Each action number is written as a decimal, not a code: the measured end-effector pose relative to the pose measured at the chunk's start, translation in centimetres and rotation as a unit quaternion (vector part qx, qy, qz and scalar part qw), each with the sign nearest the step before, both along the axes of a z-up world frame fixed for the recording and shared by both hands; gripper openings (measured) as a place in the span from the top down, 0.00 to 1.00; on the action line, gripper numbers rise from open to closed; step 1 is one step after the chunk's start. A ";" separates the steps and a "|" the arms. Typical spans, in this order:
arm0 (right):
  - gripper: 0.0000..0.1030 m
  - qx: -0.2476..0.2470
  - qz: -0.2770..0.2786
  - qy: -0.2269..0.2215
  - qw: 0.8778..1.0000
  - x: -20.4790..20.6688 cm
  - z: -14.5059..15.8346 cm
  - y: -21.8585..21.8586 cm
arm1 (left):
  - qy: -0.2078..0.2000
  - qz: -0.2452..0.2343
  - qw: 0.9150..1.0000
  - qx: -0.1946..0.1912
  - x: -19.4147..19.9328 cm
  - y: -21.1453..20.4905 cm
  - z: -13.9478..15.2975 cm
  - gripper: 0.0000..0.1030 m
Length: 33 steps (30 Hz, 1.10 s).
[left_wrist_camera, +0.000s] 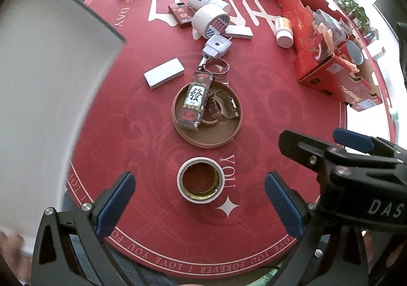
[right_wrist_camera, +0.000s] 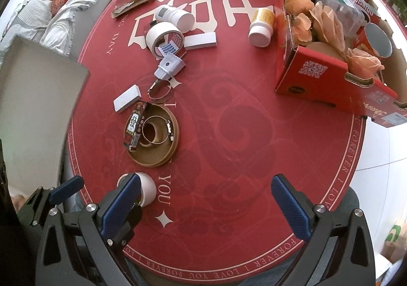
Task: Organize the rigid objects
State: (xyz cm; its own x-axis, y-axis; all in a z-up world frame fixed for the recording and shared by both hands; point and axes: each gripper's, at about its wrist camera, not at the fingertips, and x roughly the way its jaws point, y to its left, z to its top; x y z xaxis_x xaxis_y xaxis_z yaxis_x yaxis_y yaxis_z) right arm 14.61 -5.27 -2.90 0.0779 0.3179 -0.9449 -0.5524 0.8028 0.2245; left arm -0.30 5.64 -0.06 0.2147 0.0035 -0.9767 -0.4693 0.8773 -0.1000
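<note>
Currently, the left gripper (left_wrist_camera: 199,207) hovers above the near edge of the round red desk (left_wrist_camera: 279,112) with its fingers (left_wrist_camera: 115,202) spread wide and nothing held. A small tape roll (left_wrist_camera: 201,180) lies flat on the desk between the two fingers, slightly ahead of their tips and touching neither. Directly beyond that roll, farther ahead of the fingers, sits a shallow round brown tray (left_wrist_camera: 207,115). A dark card box (left_wrist_camera: 194,101) leans across the tray's left rim, and metal hose clamps (left_wrist_camera: 223,106) lie inside the tray to the right of the box. Ahead of the tray rim a loose metal clamp (left_wrist_camera: 216,68) rests on the desk, with a small pale blue brush (left_wrist_camera: 216,48) just beyond it. A white block (left_wrist_camera: 164,73) lies to the left of the clamp.

The right gripper (right_wrist_camera: 212,205) hovers to the right of the left one, fingers (right_wrist_camera: 291,207) equally wide apart and empty. Only bare red desk lies between them. In the right wrist view, the small tape roll sits just behind the left finger of this gripper, partly hidden by it. A red cardboard box (right_wrist_camera: 313,74) holding artificial flowers (right_wrist_camera: 320,21) stands well ahead and to the right of the fingers.
</note>
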 end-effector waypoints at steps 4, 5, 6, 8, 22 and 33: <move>0.00 -0.011 -0.002 0.012 1.000 0.0 -0.4 0.0 | 0.003 0.005 1.000 0.001 -0.3 0.5 -0.2 0.01; 0.00 -0.013 -0.002 0.011 1.000 0.0 -0.4 0.1 | 0.004 0.007 1.000 0.000 -0.4 0.6 -0.3 0.01; 0.00 -0.013 -0.003 0.012 1.000 0.1 -0.5 0.0 | 0.006 0.008 1.000 -0.001 -0.4 0.6 -0.4 0.01; 0.00 -0.017 -0.003 0.010 1.000 -0.1 -0.6 0.2 | 0.008 0.008 1.000 -0.003 -0.5 0.7 -0.5 0.01; 0.00 -0.029 -0.005 0.015 0.999 0.1 -1.6 0.4 | 0.021 0.016 1.000 -0.004 -0.9 1.2 -1.6 0.01; 0.00 -0.036 -0.006 0.022 0.999 0.2 -2.4 0.5 | 0.029 0.013 0.999 -0.003 -0.6 1.0 -2.4 0.01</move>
State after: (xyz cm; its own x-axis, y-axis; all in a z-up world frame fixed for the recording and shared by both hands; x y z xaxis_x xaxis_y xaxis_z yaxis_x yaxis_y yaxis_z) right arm 14.81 -4.80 -5.26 0.0395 0.2478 -0.9680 -0.5340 0.8241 0.1892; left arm -0.89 6.61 -2.46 0.1578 0.0028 -0.9875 -0.4963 0.8647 -0.0768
